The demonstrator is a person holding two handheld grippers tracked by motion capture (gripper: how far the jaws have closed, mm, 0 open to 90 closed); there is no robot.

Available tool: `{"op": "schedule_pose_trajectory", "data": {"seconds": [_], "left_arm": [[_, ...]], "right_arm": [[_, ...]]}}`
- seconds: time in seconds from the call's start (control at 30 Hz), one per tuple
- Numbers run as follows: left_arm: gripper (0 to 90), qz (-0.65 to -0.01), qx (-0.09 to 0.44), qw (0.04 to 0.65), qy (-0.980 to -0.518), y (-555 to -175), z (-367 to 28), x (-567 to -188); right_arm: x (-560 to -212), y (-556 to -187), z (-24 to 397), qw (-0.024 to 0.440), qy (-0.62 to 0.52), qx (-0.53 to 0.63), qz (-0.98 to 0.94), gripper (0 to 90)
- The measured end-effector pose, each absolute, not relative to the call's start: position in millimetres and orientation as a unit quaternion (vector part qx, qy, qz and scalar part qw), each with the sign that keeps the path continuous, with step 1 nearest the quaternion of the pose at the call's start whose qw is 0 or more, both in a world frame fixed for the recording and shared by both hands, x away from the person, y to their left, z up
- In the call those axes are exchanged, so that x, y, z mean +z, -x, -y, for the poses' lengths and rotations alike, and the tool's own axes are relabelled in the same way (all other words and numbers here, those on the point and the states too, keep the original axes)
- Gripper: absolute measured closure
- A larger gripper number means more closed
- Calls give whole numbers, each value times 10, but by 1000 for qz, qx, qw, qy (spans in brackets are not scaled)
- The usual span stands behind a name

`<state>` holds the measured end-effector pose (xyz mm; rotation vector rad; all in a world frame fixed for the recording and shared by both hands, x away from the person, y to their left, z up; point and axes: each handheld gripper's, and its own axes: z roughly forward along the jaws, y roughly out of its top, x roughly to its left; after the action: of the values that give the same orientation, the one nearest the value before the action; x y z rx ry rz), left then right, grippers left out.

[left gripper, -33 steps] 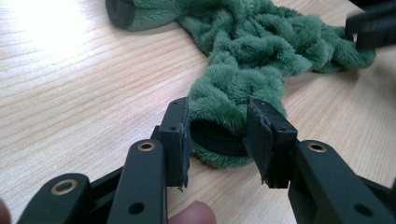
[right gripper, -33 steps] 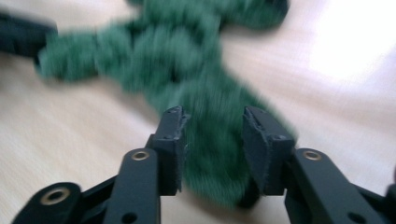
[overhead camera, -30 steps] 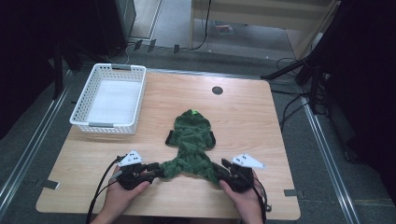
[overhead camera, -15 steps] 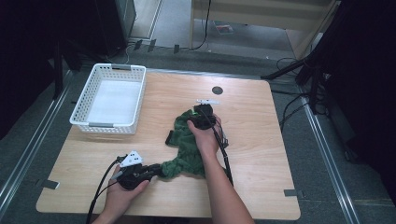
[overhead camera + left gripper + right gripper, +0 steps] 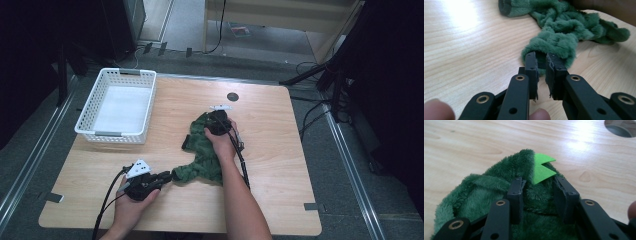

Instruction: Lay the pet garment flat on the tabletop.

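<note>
Seen from above: one wooden desk (image 5: pixel 280 165), one white basket (image 5: pixel 120 105) at its far left corner, one round cable hole (image 5: pixel 232 96) near the far edge, one dark green plush garment (image 5: pixel 202 150) lying crumpled at the middle, right of the basket. Two grippers, one per hand.

Left gripper (image 5: pixel 167 176) at the garment's near left end, well nearer the front edge than the basket. Up close in the left gripper view: left gripper (image 5: pixel 541 65) jaws drawn close together, a narrow gap between them, pinching the rolled rim of a fuzzy cuff of the garment (image 5: pixel 564 37); another dark-lined cuff lying farther off.

Right gripper (image 5: pixel 218 119) at the garment's far end, toward the cable hole, hand on top hiding the jaws from above. Shown instead in the right gripper view: right gripper (image 5: pixel 537 186) jaws standing apart, pressed down into the plush (image 5: pixel 486 195), straddling a raised fold; one bright green felt piece with two points (image 5: pixel 541 168) poking up just beyond them; cable hole (image 5: pixel 621 127) at the top right corner.
</note>
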<state>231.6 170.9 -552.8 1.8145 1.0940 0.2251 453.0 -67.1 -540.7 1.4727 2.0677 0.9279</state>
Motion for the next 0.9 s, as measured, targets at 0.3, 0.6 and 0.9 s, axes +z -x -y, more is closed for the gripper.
{"op": "schedule_pose_trajectory", "data": {"seconds": [0.3,0.6,0.9], "left_arm": [[564,-445,92,494,-741,-2319,-1706,-5528],[539,-412,79,497,-760,-2275,-1503,-5478],[572,-398,52,478,-781,-2267,-1429,-5534]], "right_arm": [[-5174,-4366,786,215,-516,371,-741,480],[-4983,-3706,1170,202,-480,375,-767,496],[-5127,-3022,1620,178,-489,400,-755,507]]}}
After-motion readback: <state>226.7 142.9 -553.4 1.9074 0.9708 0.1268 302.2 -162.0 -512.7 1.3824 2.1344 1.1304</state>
